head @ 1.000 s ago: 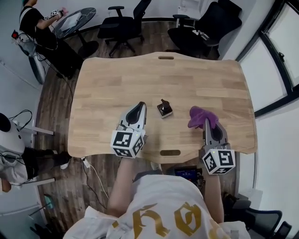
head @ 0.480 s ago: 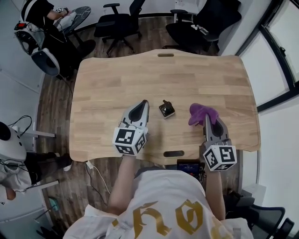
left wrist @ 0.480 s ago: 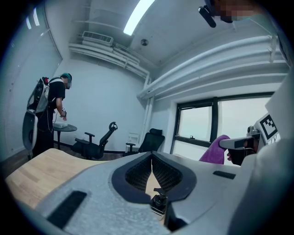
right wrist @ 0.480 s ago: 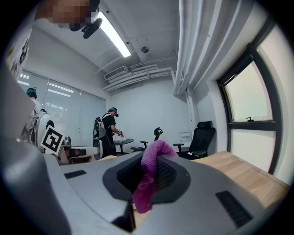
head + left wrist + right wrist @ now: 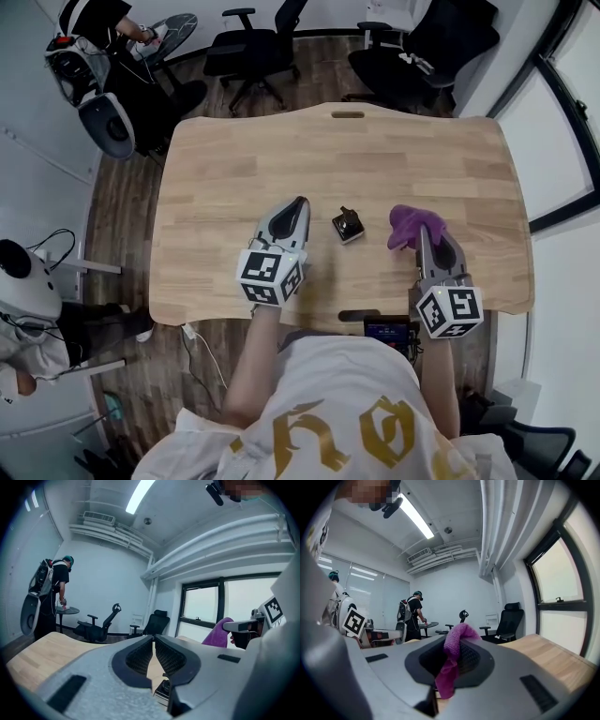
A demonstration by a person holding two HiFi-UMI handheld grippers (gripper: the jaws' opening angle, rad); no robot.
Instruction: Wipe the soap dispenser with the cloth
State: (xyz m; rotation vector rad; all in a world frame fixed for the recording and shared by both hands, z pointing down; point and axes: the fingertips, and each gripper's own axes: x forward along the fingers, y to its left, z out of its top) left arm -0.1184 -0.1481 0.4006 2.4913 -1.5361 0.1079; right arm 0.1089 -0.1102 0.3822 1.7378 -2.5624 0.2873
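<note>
A small dark soap dispenser stands on the wooden table between my two grippers; in the left gripper view it shows low down past the jaws. My left gripper lies just left of it, shut with nothing held. Its tips meet in the left gripper view. My right gripper sits to the right of the dispenser, shut on a purple cloth. The cloth bunches up and hangs between the right jaws.
Black office chairs stand beyond the table's far edge. A person works at a small round table at the far left. A window runs along the right side. A dark device sits at the table's near edge.
Both grippers sit slightly lower and to the right in the head view, which has shifted with the head. The left stays empty and the right keeps the cloth.
</note>
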